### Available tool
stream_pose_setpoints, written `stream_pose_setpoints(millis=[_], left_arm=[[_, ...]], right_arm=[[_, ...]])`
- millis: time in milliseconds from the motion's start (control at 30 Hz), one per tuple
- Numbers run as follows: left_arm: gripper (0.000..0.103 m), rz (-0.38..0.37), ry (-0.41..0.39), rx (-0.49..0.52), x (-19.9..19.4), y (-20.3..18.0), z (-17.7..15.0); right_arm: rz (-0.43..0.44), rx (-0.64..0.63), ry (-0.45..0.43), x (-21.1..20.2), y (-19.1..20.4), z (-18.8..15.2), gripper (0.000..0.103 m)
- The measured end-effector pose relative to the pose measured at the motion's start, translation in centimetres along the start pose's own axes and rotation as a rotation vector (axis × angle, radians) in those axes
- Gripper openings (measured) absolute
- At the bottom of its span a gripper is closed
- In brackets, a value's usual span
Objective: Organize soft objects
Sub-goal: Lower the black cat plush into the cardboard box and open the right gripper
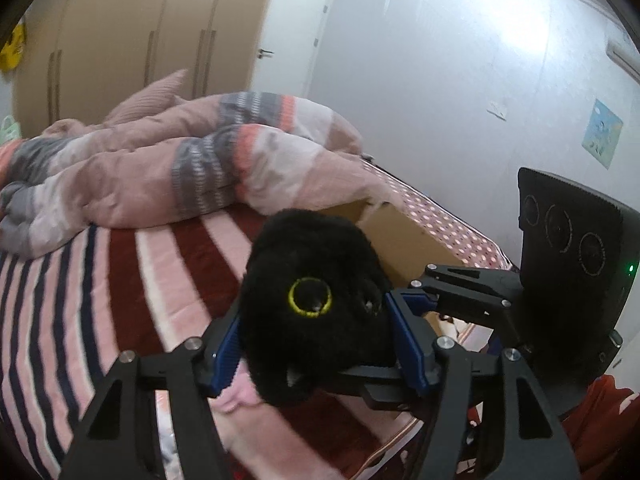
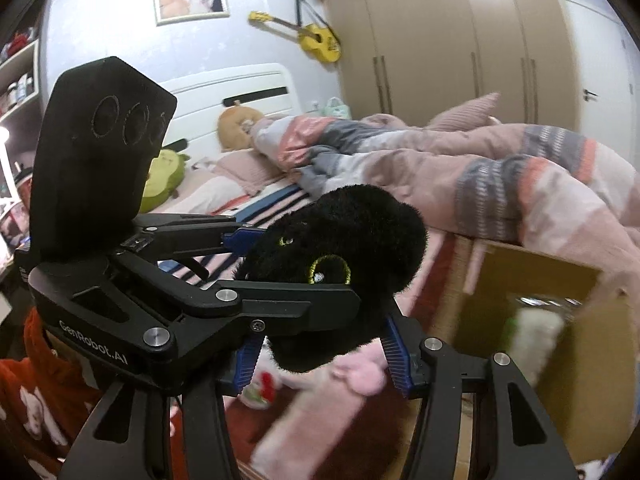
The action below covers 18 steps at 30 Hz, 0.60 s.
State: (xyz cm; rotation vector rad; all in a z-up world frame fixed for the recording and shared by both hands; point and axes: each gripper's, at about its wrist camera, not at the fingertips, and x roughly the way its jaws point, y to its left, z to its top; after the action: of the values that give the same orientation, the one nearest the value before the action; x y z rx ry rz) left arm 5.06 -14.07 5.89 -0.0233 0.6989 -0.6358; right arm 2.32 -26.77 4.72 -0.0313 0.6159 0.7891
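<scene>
Both grippers clamp one black plush cat above the striped bed.

In the left wrist view the left gripper is clenched on the black plush cat at centre frame, with the right gripper biting in from the right. Only the right wrist view shows the right gripper gripping the toy's underside, an open cardboard box at lower right, and a yellow ukulele on the wall at top.

Striped bed carries quilt (rumpled), box.
</scene>
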Motion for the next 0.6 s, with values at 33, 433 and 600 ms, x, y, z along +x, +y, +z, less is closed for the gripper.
stream_pose_setpoints(millis=[33,433,600], left_arm=[[0.063,-0.007,0.011,0.008,1.0,-0.8,0.4],[0.063,-0.006,0.146,0.105,9.8,-6.4,2.4],[0.063,-0.007,0.183,0.109,11.6,-6.8,2.3]], right_arm=[[-0.011,0.012,0.001,-0.7,-1.2,-0.4,0.049],[-0.071,0.102,0.059,-3.4,-10.8,-3.8,0.052],[-0.085,0.124,0.097,-3.4,-12.5,-4.5,0.053]])
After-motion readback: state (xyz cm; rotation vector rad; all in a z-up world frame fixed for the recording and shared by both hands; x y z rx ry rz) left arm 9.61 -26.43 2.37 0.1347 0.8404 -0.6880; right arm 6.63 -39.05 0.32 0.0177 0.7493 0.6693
